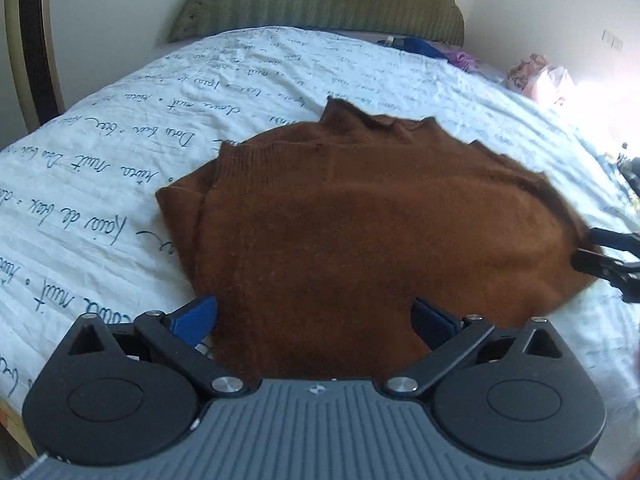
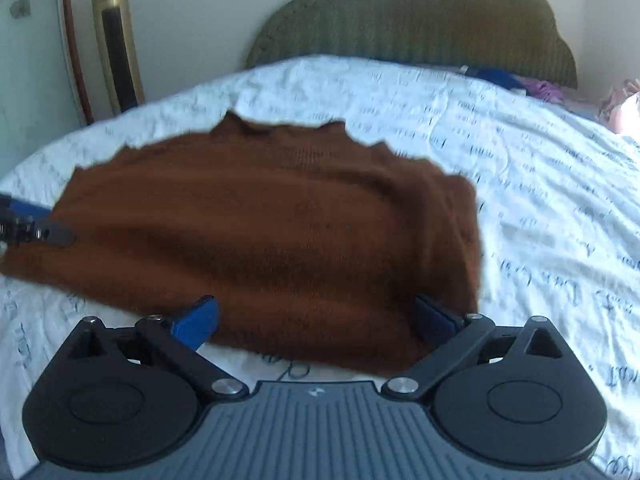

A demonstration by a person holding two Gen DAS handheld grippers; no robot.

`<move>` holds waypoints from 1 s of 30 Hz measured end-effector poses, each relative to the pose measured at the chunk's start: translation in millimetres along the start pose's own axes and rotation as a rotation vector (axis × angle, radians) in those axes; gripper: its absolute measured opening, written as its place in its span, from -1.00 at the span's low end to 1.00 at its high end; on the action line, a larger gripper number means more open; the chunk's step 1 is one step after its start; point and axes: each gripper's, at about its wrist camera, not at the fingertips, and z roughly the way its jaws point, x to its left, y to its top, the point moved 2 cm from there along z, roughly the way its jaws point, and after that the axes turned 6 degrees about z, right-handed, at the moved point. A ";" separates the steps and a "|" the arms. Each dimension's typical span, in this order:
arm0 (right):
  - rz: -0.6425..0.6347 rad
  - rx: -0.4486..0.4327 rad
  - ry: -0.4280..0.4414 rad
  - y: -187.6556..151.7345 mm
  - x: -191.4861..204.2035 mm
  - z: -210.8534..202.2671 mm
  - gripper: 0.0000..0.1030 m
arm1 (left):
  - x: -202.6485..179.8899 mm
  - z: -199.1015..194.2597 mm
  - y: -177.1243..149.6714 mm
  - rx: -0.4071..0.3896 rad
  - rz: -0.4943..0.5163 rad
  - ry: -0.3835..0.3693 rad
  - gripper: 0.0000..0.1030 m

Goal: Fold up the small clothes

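A brown knitted sweater (image 1: 360, 220) lies folded on a white bedsheet with dark handwriting print (image 1: 120, 140); it also shows in the right wrist view (image 2: 280, 232). My left gripper (image 1: 314, 316) is open, its blue pads on either side of the sweater's near edge, which lies between them. My right gripper (image 2: 316, 316) is open the same way over the sweater's near edge. The right gripper's fingers (image 1: 600, 256) show at the sweater's right edge in the left wrist view. The left gripper's fingers (image 2: 36, 228) show at the sweater's left edge in the right wrist view.
A green padded headboard (image 1: 320, 4) stands behind the bed. Blue and purple clothes (image 1: 432, 50) lie at the far right of the bed, pink fabric (image 1: 532, 72) beyond them. A gold-and-black tower fan (image 2: 116, 40) stands at the left wall.
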 end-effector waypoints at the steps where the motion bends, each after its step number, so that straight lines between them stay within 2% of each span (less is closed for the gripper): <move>1: 0.038 -0.031 0.030 10.3 -6.5 1.5 1.00 | -1.9 -4.3 6.6 -0.027 -0.018 -0.024 0.98; 3: 0.091 -0.054 0.092 30.3 -17.7 16.8 1.00 | -11.2 -4.4 25.5 -0.085 -0.017 -0.052 1.00; 5: 0.119 -0.006 0.153 47.2 -22.6 42.3 1.00 | -16.6 9.3 41.3 -0.106 -0.037 -0.045 1.00; 7: 0.108 0.027 0.195 58.7 -24.2 66.6 1.00 | -12.2 35.2 49.7 -0.064 -0.084 -0.033 1.00; 8: 0.092 0.062 0.161 62.4 -27.2 79.8 1.00 | -6.5 52.7 49.4 -0.015 -0.109 -0.007 1.00; 9: 0.074 0.128 0.083 62.5 -32.8 94.6 1.00 | 0.3 67.1 44.6 0.031 -0.126 0.006 0.99; 10: 0.059 0.150 0.035 59.1 -40.9 104.1 0.98 | 2.8 69.8 38.0 -0.011 -0.073 0.046 1.00; 11: 0.035 0.115 -0.044 53.3 -51.0 108.4 0.99 | 1.0 72.0 32.1 -0.005 -0.009 0.084 1.00; 12: 0.066 0.129 -0.103 46.3 -63.7 112.9 0.99 | -0.8 69.1 25.9 -0.022 0.026 0.085 1.00; 14: 0.173 0.065 -0.022 41.9 -80.3 99.4 0.99 | 0.3 61.7 18.1 -0.036 0.037 0.087 1.00; 16: 0.224 -0.007 0.004 35.5 -85.6 80.8 0.99 | 4.2 52.0 15.4 -0.045 0.009 0.092 1.00; 17: 0.212 -0.037 -0.011 31.7 -83.0 72.5 1.00 | 4.3 45.2 15.0 -0.044 -0.007 0.113 1.00; 18: 0.190 -0.081 -0.009 29.2 -77.6 62.6 1.00 | 6.1 37.5 15.3 -0.057 -0.032 0.098 1.00; 21: 0.126 -0.133 0.081 29.9 -56.8 48.4 0.99 | 8.9 16.2 13.0 -0.110 -0.131 0.034 1.00; 23: 0.038 -0.111 0.144 37.4 -34.1 53.4 0.99 | 4.7 14.1 11.4 -0.109 -0.137 0.021 1.00; 25: -0.021 -0.073 0.132 46.1 -17.4 66.2 0.99 | 1.7 20.8 4.8 -0.097 -0.130 0.047 1.00; 27: -0.058 0.015 0.158 55.1 -6.7 93.9 1.00 | -2.8 31.1 -4.7 -0.084 -0.072 0.094 1.00; 30: -0.034 0.141 0.020 56.6 -15.0 135.4 0.99 | -6.8 31.5 -13.6 -0.108 -0.029 0.119 1.00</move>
